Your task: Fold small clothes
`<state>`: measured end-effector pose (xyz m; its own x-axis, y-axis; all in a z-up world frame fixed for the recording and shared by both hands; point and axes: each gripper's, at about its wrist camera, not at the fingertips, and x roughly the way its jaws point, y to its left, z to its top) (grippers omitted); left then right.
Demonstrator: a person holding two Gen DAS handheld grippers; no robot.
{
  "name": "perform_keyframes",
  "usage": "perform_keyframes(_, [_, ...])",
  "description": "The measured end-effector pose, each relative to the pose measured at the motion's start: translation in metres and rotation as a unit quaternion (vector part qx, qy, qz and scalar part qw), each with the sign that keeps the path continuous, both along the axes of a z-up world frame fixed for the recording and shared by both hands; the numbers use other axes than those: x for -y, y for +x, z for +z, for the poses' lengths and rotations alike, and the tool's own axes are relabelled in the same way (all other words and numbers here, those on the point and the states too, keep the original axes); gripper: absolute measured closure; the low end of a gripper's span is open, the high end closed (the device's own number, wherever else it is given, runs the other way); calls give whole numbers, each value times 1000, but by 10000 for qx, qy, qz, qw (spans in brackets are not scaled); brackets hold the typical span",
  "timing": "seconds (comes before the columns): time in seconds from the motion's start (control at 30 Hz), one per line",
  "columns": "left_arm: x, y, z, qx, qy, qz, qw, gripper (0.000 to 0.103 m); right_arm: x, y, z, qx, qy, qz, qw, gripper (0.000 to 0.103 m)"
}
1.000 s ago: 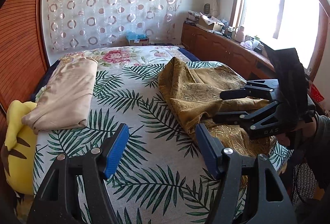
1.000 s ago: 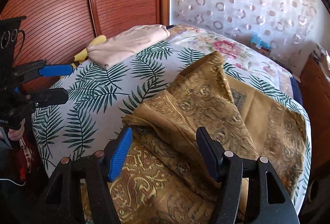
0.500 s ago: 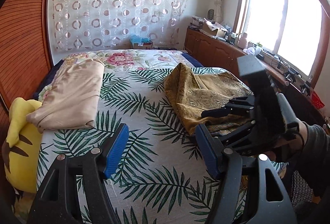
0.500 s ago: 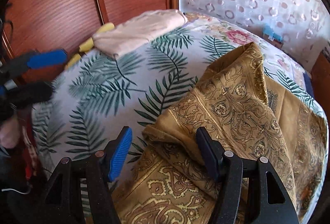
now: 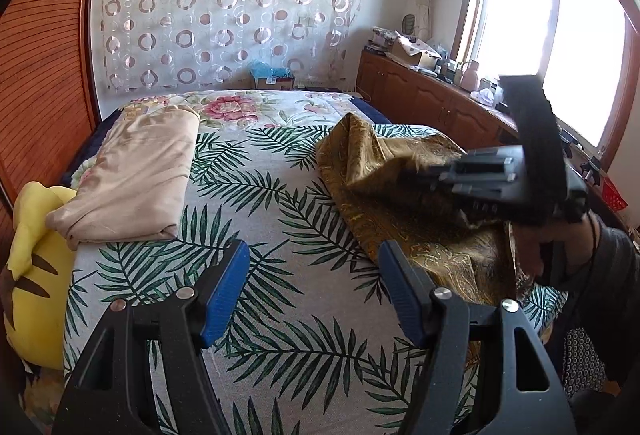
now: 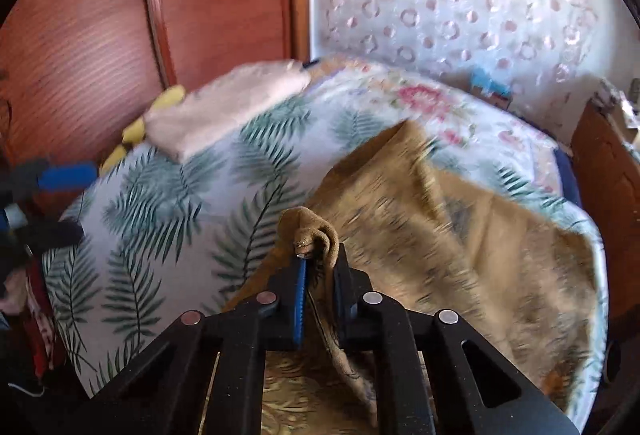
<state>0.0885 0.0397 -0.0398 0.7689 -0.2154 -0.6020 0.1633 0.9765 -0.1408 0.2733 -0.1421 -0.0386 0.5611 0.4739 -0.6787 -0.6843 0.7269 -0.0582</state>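
A gold patterned cloth (image 5: 384, 171) lies crumpled on the right side of the leaf-print bed (image 5: 256, 203). My right gripper (image 6: 318, 259) is shut on a bunched edge of the gold cloth (image 6: 440, 235) and lifts it; it also shows in the left wrist view (image 5: 424, 179), blurred, over the cloth. My left gripper (image 5: 314, 275) is open and empty above the bed's near part, left of the cloth. It shows at the left edge of the right wrist view (image 6: 60, 203).
A folded beige cloth (image 5: 136, 171) lies at the bed's left side by a yellow plush (image 5: 28, 267). A wooden wardrobe (image 5: 44, 67) stands left. A low cabinet (image 5: 440, 107) with clutter runs under the window on the right.
My right gripper was open over the gold cloth; now it has shut on the cloth's edge and raised it. My left gripper stays open, drawn back a little.
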Motion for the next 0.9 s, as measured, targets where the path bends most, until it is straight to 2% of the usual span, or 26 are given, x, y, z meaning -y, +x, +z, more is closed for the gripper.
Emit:
perform_keyframes(0.2, [7, 0, -2, -17, 10, -89, 10000, 35, 36, 18, 40, 582, 55, -465, 9972, 93])
perform_keyframes(0.43, [11, -1, -3, -75, -164, -228, 9996, 35, 67, 55, 53, 858, -408, -1205, 9882, 94])
perform_keyframes(0.53, [16, -6, 1, -1, -97, -263, 9996, 35, 67, 65, 56, 967, -547, -1379, 9842, 95])
perform_keyframes(0.63, [20, -8, 6, 50, -87, -291, 9995, 35, 51, 73, 46, 1134, -1146, -1631, 9734, 96])
perform_keyframes(0.9, [28, -7, 5, 14, 7, -403, 9992, 35, 26, 104, 31, 1111, -1603, -1948, 9613, 96])
